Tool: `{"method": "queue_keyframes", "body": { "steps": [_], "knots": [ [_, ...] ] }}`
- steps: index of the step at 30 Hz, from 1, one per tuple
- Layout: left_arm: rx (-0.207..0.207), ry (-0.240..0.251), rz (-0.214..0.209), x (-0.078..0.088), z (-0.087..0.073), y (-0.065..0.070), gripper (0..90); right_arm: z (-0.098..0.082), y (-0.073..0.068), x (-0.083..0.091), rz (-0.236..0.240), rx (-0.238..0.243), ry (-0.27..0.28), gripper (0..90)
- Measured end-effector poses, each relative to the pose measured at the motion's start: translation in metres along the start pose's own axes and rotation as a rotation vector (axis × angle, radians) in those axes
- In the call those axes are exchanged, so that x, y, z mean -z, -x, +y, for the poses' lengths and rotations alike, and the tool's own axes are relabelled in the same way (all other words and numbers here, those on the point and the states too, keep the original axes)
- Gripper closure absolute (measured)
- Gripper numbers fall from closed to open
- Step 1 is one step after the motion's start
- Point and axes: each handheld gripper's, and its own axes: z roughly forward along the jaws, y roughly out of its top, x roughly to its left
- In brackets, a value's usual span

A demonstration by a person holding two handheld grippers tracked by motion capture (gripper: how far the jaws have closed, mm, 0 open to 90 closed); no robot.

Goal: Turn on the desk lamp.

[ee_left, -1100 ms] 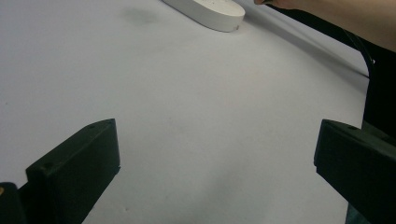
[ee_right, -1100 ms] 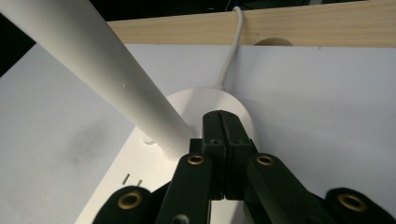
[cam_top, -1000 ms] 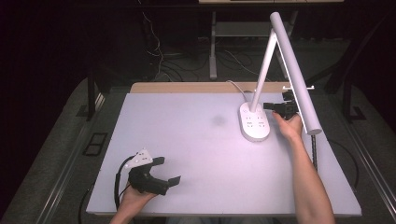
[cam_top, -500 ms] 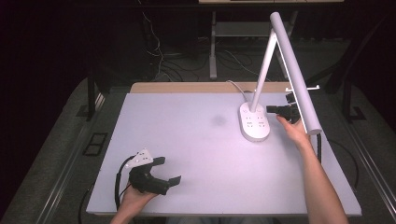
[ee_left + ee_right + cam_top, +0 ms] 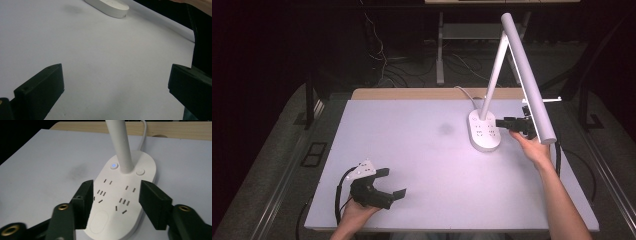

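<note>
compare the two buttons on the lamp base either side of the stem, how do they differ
The left button shows a small blue glow at its centre; the right button is plain white, unlit. The left button sits slightly farther up the lamp base in the right gripper view than the right button. Both are small, round and flush, flanking the stem.

— Position of the high view?

— Above the near edge of the table [image 5: 427,165], facing forward and down; it stands far enough off to take in the whole top, with forearms entering at the lower frame.

— The left gripper view?

— Low over the table, looking along its own jaws, which rise at the lower left and lower right of the frame. The lamp base [image 5: 107,7] sits far off at the upper centre.

— The right gripper view?

— Close above the same lamp base [image 5: 125,202], looking down between its jaws, with the lamp post [image 5: 120,145] at upper centre.

— Shared ground?

— All three views take in the lamp base [image 5: 484,131] and the table.
</note>
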Motion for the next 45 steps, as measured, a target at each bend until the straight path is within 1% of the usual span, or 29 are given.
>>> {"method": "queue_keyframes", "body": {
  "steps": [2, 5, 6, 7, 8, 11, 14, 19, 22, 26, 31, 34, 37, 39, 41, 42, 43, 44, 45],
  "knots": [
    [-0.002, 0.001, -0.001, 0.000, 0.000, 0.000, 0.0, -0.004, -0.002, 0.004, 0.009, -0.004, 0.010, 33.9],
    [-0.004, 0.001, -0.002, 0.000, 0.000, 0.000, 0.0, -0.008, -0.007, 0.010, 0.026, -0.003, 0.011, 14.9],
    [-0.004, 0.001, -0.003, 0.000, 0.000, 0.000, 0.0, -0.010, -0.008, 0.012, 0.030, -0.002, 0.015, 10.6],
    [-0.004, 0.002, -0.003, 0.000, 0.000, 0.001, 0.0, -0.013, -0.010, 0.014, 0.033, -0.007, 0.017, 8.8],
    [-0.004, 0.001, -0.005, 0.000, 0.000, 0.001, 0.0, -0.015, -0.011, 0.015, 0.039, -0.012, 0.017, 0.0],
    [-0.004, 0.002, -0.006, 0.000, 0.000, 0.001, 0.0, -0.022, -0.017, 0.019, 0.061, -0.011, 0.015, 0.2],
    [-0.006, -0.001, -0.006, -0.001, 0.000, 0.001, 0.0, -0.028, -0.024, 0.023, 0.060, 0.011, 0.012, 0.2],
    [-0.006, 0.000, -0.002, 0.000, 0.000, 0.000, 0.0, -0.037, -0.037, 0.031, 0.091, 0.016, 0.037, 0.2],
    [-0.005, 0.001, -0.002, 0.000, 0.001, 0.000, 0.0, -0.043, -0.045, 0.035, 0.104, 0.033, 0.034, 0.2],
    [-0.005, 0.000, -0.003, 0.000, 0.001, 0.000, 0.0, -0.052, -0.056, 0.042, 0.118, 0.062, 0.045, 0.3],
    [-0.005, -0.002, -0.003, 0.000, 0.001, 0.000, 0.0, -0.067, -0.065, 0.048, 0.124, 0.091, 0.062, 0.3],
    [-0.008, -0.006, -0.002, 0.000, 0.001, -0.001, 0.0, -0.077, -0.071, 0.050, 0.134, 0.096, 0.069, 0.3],
    [-0.004, -0.007, -0.003, 0.000, 0.001, -0.001, 0.0, -0.085, -0.077, 0.052, 0.137, 0.125, 0.064, 0.3],
    [-0.007, -0.012, -0.002, 0.000, 0.000, -0.001, 0.0, -0.092, -0.080, 0.053, 0.138, 0.145, 0.071, 0.3],
    [-0.002, -0.010, -0.003, 0.000, 0.000, -0.001, 0.0, -0.100, -0.084, 0.053, 0.139, 0.144, 0.077, 0.3],
    [-0.004, -0.010, -0.003, 0.000, 0.000, -0.001, 0.0, -0.104, -0.085, 0.053, 0.140, 0.154, 0.083, 0.3],
    [-0.003, -0.010, -0.003, 0.000, 0.000, -0.001, 0.0, -0.107, -0.087, 0.052, 0.142, 0.151, 0.077, 0.3],
    [-0.004, -0.010, -0.003, 0.000, 0.000, -0.001, 0.0, -0.110, -0.087, 0.051, 0.139, 0.167, 0.072, 0.3],
    [-0.006, -0.011, -0.004, 0.000, 0.000, -0.001, 0.0, -0.113, -0.088, 0.051, 0.137, 0.173, 0.069, 0.3]
  ]
}}
